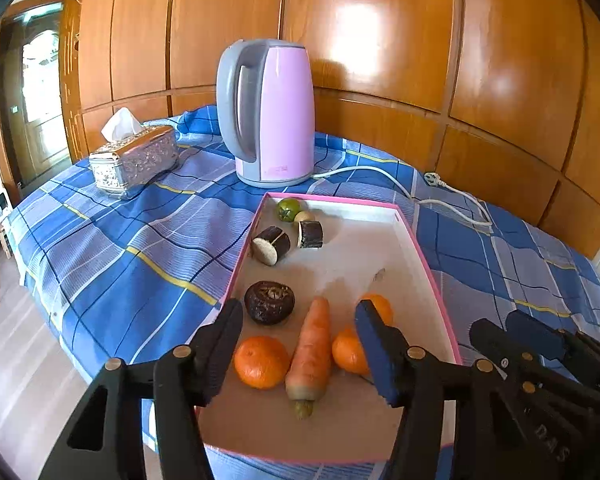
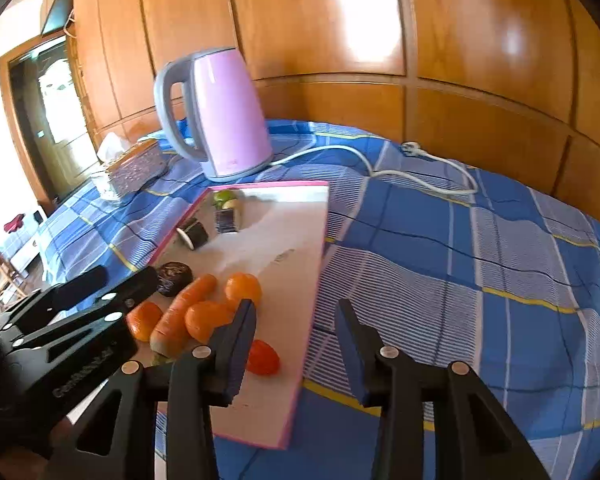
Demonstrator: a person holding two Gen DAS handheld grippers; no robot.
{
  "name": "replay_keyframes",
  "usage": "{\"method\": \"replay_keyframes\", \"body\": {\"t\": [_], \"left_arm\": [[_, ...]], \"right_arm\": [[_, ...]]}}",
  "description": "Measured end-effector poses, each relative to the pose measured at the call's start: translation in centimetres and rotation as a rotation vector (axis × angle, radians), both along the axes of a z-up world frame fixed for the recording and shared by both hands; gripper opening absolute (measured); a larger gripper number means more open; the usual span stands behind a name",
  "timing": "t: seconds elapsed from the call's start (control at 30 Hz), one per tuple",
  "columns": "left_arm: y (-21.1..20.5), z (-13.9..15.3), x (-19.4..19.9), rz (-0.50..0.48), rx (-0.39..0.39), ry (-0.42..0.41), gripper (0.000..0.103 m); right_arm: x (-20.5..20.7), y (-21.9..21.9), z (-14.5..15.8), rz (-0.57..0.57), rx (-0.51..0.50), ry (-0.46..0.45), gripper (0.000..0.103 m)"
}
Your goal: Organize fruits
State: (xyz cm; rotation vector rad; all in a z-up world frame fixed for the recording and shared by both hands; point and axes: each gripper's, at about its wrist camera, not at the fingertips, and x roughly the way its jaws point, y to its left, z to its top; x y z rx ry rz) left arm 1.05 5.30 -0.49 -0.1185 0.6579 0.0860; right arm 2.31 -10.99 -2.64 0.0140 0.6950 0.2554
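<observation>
My left wrist camera looks steeply down, close over the pink-rimmed tray. My right one views the same tray from its right side. Both share the lilac kettle at upper centre.

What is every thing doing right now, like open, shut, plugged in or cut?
Left hand-held gripper: open, empty.
Right hand-held gripper: open, empty.
Kettle: upright, lid shut.
Kettle plug: unplugged, on the cloth.
Eggplant pieces: cut.
Carrot: whole, lying flat.
Tissue box: tissue sticking out.
</observation>
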Motion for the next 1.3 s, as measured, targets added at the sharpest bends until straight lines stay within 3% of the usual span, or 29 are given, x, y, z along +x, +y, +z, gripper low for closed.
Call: {"method": "replay_keyframes", "body": {"t": [0.4, 1.3], "left_arm": [[-0.8, -0.2, -2.1, 0.002, -0.009, -0.02, 0.077], [-0.8, 0.0, -2.6, 0.024, 0.001, -0.032, 0.086]], "right_arm": [[-1.6, -1.3, -1.0, -0.05, -0.018, 0.009, 0.046], [-2.2, -0.9, -0.8, -0.044, -0.042, -0.005, 0.046]]}}
